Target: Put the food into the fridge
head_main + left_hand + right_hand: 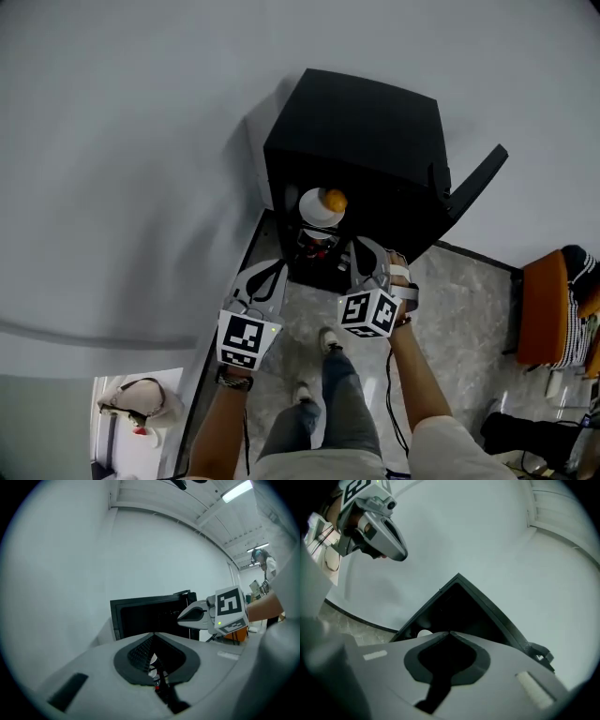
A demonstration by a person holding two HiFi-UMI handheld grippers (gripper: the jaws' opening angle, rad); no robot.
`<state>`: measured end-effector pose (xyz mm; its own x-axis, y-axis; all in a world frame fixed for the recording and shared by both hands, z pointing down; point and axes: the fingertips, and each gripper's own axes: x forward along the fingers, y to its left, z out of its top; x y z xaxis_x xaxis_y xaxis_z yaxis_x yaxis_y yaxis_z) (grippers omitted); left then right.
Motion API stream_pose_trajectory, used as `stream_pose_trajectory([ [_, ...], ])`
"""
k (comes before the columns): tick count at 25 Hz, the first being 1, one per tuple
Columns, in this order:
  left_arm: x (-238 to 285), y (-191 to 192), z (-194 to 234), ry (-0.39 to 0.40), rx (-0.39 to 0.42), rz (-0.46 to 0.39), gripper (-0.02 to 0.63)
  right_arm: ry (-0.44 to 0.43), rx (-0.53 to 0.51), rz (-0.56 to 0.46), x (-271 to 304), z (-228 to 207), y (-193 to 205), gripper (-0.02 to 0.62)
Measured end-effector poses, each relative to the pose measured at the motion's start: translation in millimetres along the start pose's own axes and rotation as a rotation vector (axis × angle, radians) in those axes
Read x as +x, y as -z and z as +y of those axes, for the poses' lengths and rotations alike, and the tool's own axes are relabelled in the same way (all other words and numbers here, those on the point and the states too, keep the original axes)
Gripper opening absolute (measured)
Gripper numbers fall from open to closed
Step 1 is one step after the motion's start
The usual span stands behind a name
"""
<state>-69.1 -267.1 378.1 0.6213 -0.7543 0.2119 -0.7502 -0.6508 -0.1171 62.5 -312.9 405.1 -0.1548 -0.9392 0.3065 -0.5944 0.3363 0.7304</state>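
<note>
A ceiling lamp (pixel 236 491) is shining bright. The fridge (pixel 366 141) is throwing a soft shadow on the wall (pixel 141 141) (inside is looking dark). Picture edges are bending round.

The grey marbled floor (pixel 459 300) carries a black fridge (pixel 366 131), which stands against the white wall (pixel 141 141) with its door (pixel 478 180) swung open to the right. Inside the fridge, high up, sits a white plate (pixel 314 214) with an orange fruit (pixel 334 200) on it, though the shelf under it is too dark to make out. Also on the floor are the person's two shoes (pixel 328 339) in front of the fridge, an orange chair (pixel 544 309) well to the right and a black bag (pixel 525 436) near it.
</note>
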Motion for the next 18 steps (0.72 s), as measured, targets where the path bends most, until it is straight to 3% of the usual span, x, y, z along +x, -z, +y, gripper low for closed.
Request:
stream_pose_trajectory([
  [9,-28,-57,-2,-0.01,0.03,-0.043,0.002,0.012,0.246,-0.064,-67,-43,-35,0.005],
  [15,-43,-88,-17,0.008,0.041,-0.076,0.002,0.032,0.326,-0.119,-112,-72,-61,0.005],
  [18,-55,-114,-27,0.012,0.05,-0.136,0.002,0.044,0.343,-0.139,-133,-83,-71,0.005],
])
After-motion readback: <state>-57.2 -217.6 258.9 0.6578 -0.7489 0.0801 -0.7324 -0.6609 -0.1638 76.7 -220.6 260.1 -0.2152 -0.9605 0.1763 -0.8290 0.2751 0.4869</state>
